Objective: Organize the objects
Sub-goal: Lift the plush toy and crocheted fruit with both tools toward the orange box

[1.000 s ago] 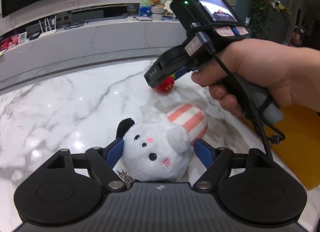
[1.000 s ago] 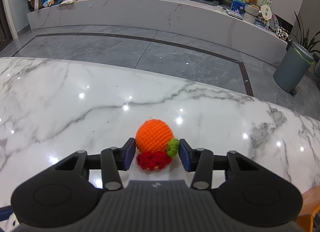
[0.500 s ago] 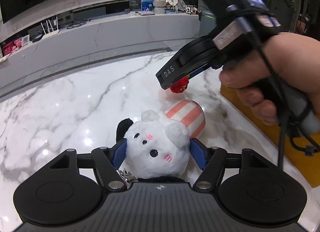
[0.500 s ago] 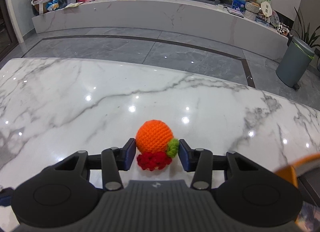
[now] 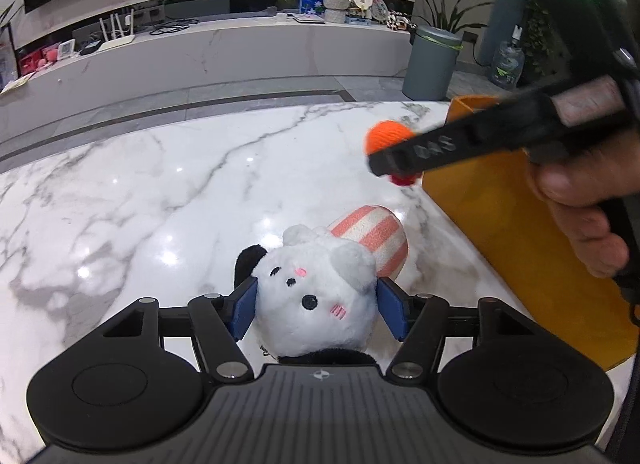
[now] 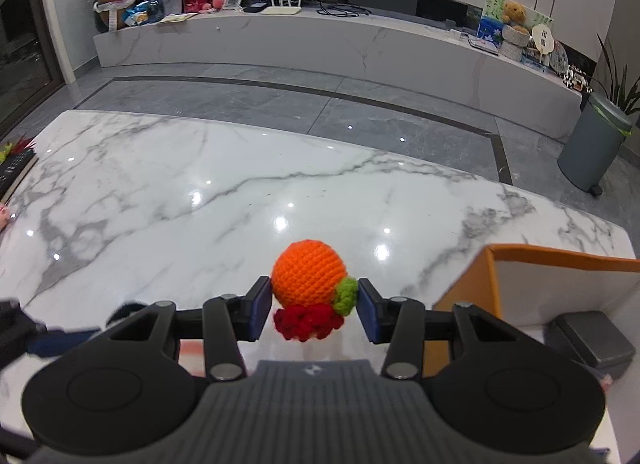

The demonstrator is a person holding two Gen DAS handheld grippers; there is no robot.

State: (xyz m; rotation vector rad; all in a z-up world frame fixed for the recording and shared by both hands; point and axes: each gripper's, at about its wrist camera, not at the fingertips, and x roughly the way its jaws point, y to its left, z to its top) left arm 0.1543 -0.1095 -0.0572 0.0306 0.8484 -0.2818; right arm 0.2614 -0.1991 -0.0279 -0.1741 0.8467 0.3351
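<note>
My left gripper (image 5: 318, 310) is shut on a white plush animal (image 5: 316, 304) with a pink-and-white striped part (image 5: 376, 232), held just above the marble table (image 5: 140, 204). My right gripper (image 6: 314, 306) is shut on an orange crocheted ball (image 6: 308, 278) with a green leaf and a red flower (image 6: 306, 320), held above the table. In the left wrist view the right gripper (image 5: 390, 162) carries the ball (image 5: 384, 136) at the left edge of the orange box (image 5: 520, 232).
The open orange box (image 6: 560, 260) stands at the table's right end with a dark block (image 6: 588, 338) inside. A dark object (image 6: 16, 172) lies at the table's far left edge. A grey bin (image 6: 594, 148) stands on the floor beyond.
My right gripper has lifted the crocheted ball and carried it right, toward the orange box. My left gripper has kept hold of the plush and turned right, so the box now shows.
</note>
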